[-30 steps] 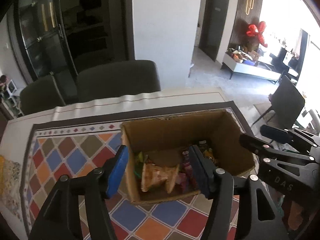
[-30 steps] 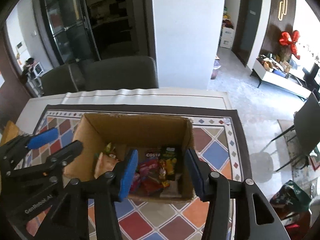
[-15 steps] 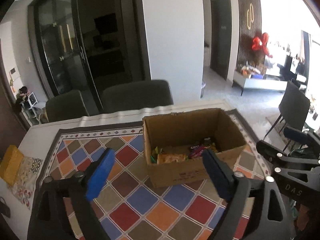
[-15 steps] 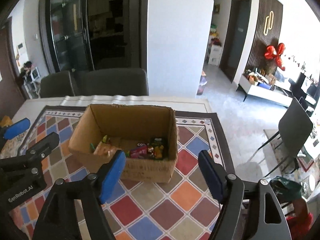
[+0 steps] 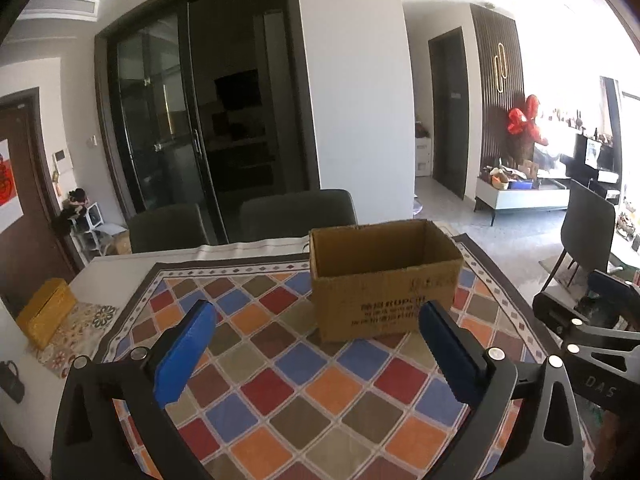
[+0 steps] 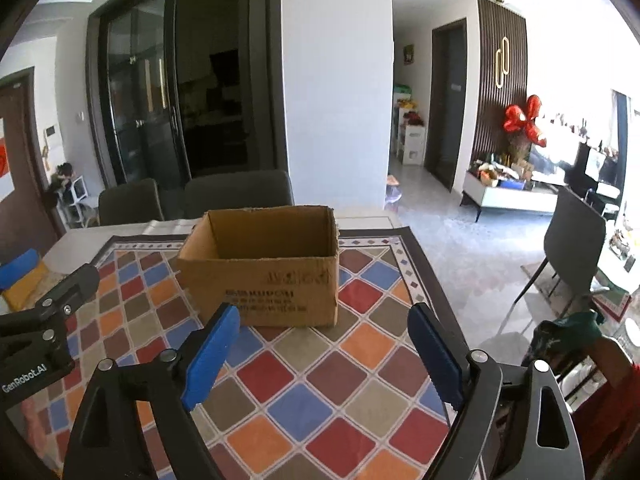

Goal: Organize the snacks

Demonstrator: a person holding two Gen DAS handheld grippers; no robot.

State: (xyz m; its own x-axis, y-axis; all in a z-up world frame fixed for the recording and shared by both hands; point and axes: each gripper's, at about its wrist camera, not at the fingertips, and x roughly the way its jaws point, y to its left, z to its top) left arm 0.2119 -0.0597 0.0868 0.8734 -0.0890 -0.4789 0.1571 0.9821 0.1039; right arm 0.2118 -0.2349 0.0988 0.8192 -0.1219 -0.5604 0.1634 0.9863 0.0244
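Note:
An open brown cardboard box (image 5: 384, 284) (image 6: 264, 276) stands on the checkered tablecloth (image 5: 304, 376) (image 6: 320, 380). From this low angle its contents are hidden behind the near wall. My left gripper (image 5: 316, 312) hangs in front of the box, jaws opening wide, nothing between its blue pads. My right gripper (image 6: 320, 312) is likewise back from the box, jaws opening, with nothing between them. The right gripper (image 5: 580, 320) also shows at the right edge of the left wrist view, and the left gripper (image 6: 48, 276) at the left edge of the right wrist view.
A yellow box (image 5: 46, 312) lies on a patterned mat (image 5: 76, 332) at the table's left end. Two dark chairs (image 5: 298, 214) stand behind the table, another chair (image 6: 572, 236) to the right. A person's red sleeve (image 6: 612, 392) is at the lower right.
Both grippers have pulled back from over the box and levelled out, so the snacks inside have dropped out of sight. Both pairs of jaws have spread wider.

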